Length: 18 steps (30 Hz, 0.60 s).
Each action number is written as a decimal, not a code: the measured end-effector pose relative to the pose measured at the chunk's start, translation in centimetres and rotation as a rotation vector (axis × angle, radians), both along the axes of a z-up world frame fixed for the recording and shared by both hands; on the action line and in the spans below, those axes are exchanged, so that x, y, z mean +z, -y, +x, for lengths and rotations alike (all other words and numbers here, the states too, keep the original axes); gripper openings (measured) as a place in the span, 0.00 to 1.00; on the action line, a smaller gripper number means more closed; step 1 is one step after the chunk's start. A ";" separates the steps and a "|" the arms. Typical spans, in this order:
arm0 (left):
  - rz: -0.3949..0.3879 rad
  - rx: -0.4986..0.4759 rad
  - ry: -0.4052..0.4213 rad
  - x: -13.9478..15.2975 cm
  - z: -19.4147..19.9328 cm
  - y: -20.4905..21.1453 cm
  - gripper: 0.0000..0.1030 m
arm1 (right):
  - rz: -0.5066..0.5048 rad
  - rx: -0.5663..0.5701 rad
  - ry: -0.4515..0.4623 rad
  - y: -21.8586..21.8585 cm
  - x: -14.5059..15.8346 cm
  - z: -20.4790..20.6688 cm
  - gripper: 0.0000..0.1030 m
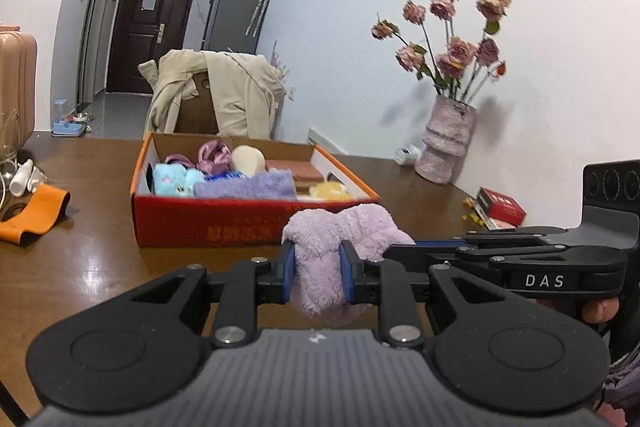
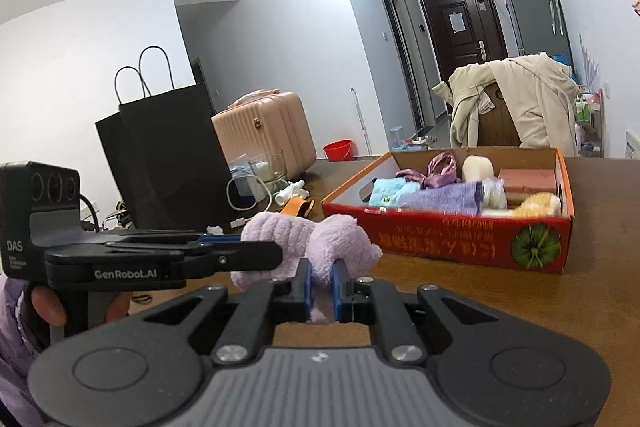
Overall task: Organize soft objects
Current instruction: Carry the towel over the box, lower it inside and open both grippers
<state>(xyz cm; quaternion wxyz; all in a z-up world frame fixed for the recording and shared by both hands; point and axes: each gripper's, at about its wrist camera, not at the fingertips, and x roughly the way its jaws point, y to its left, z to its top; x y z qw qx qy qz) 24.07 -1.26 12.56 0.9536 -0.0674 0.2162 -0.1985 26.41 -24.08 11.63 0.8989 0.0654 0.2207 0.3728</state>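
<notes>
A fluffy lilac cloth (image 1: pixel 340 231) hangs above the brown table, gripped at both ends. My left gripper (image 1: pixel 318 269) is shut on one end, its blue pads squeezing the fabric. My right gripper (image 2: pixel 321 281) is shut on the other end of the lilac cloth (image 2: pixel 320 243), and it also reaches in from the right as a black arm in the left wrist view. Just beyond stands an open red cardboard box (image 1: pixel 208 223) holding several soft items: a blue plush, a purple towel (image 1: pixel 244 187), a satin scrunchie, a cream sponge. The same box (image 2: pixel 440 243) appears in the right wrist view.
A vase of dried roses (image 1: pixel 446 143) and a small red packet (image 1: pixel 502 207) stand at the wall side. An orange strap (image 1: pixel 34 213) and white tubes lie at the left. A black paper bag (image 2: pixel 168 155), a glass and cables crowd the far table end. A coat-draped chair (image 1: pixel 216 95) stands behind the box.
</notes>
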 end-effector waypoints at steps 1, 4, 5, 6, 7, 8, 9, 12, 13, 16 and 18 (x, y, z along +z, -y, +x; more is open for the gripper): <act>0.003 0.007 0.009 0.2 0.7 -0.1 0.22 | -0.003 -0.001 0.011 -0.3 0.3 0.8 0.10; 0.022 0.036 0.025 1.1 4.1 -0.5 0.22 | -0.007 -0.006 0.028 -1.7 1.2 4.3 0.10; 0.015 0.057 0.016 1.3 5.7 -1.0 0.22 | -0.010 -0.007 0.027 -2.3 1.4 5.7 0.10; 0.015 0.069 0.002 1.3 7.1 -1.4 0.22 | -0.011 -0.011 0.019 -3.1 1.6 7.5 0.10; 0.016 0.093 -0.014 1.3 9.0 -2.0 0.22 | -0.017 -0.009 0.009 -3.8 1.6 9.0 0.10; 0.020 0.108 -0.023 1.3 10.4 -2.5 0.22 | -0.021 -0.007 -0.003 -4.6 1.6 10.7 0.10; 0.026 0.122 -0.034 1.2 12.1 -2.9 0.22 | -0.024 -0.009 -0.014 -5.4 1.4 12.5 0.10; 0.063 0.175 -0.052 0.0 16.4 -4.3 0.23 | -0.025 -0.008 -0.076 -8.1 0.4 17.6 0.10; 0.093 0.186 -0.057 -0.5 17.7 -4.4 0.23 | -0.033 -0.011 -0.089 -8.9 -0.2 18.7 0.10; 0.158 0.189 -0.102 -2.2 21.0 -4.7 0.23 | -0.076 -0.026 -0.152 -11.1 -2.3 22.3 0.10; 0.206 0.170 -0.150 -3.4 22.9 -4.6 0.23 | -0.105 -0.021 -0.209 -11.9 -3.6 23.7 0.10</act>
